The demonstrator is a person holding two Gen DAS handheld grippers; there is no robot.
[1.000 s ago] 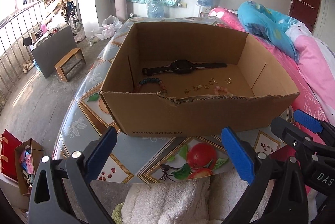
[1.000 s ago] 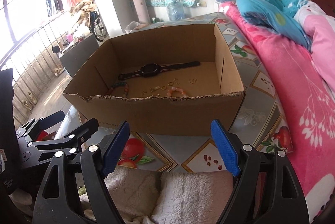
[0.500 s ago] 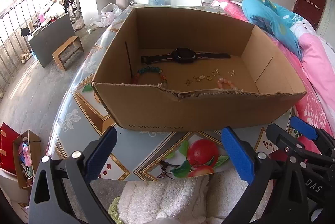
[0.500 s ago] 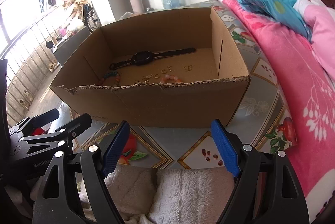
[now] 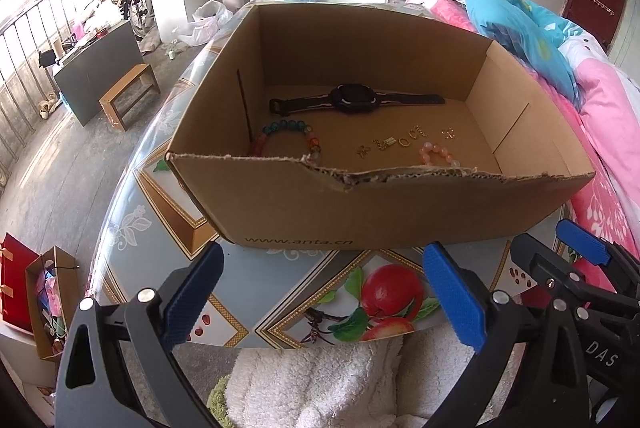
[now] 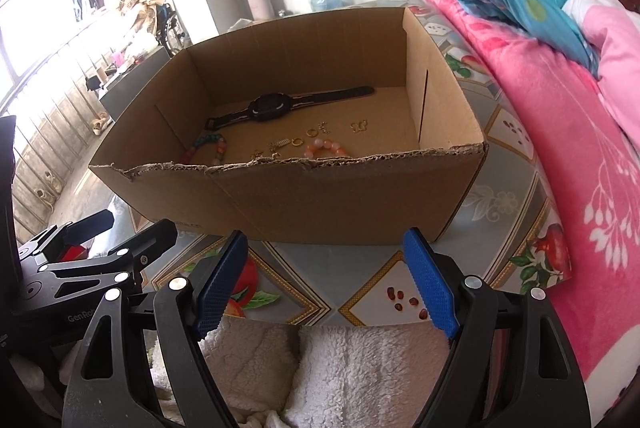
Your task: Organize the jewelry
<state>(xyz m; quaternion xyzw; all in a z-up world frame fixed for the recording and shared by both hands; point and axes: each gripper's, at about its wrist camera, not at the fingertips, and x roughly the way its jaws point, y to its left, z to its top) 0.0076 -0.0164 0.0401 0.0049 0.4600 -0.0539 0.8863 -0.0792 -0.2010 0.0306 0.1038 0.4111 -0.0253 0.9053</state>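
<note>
Inside the cardboard box (image 5: 372,204) all the jewelry lies on the floor of the carton: a black watch (image 5: 354,102) stretched out flat toward the far wall, a multicoloured bead bracelet (image 5: 286,138) toward the box's left wall, a row of small gold pieces (image 5: 394,142) in the middle, and a pink bead bracelet (image 5: 436,154) just behind the torn near wall. We cannot settle from this whether these pieces are already laid out as wanted or are waiting to be sorted, since a tidy row in a carton fits both. If a piece is to be lifted, we judge the near wall the main obstacle: a tool would have to rise over its ragged edge and come down steeply, and the gold pieces look too small and flat for anything but a careful pinch at the fingertips, with the neighbours close enough to be knocked. The bead bracelets should be taken across one side of the loop; the watch by its body. The left tool (image 5: 324,292) is held low in front of the box's near wall, above the patterned counter (image 5: 132,224), pointing level toward the carton with its jaws spread wide and nothing between them. The right tool (image 6: 326,276) sits likewise before the box's near wall, beside the left one, jaws wide and empty, over a fluffy white cloth (image 6: 360,368).
</note>
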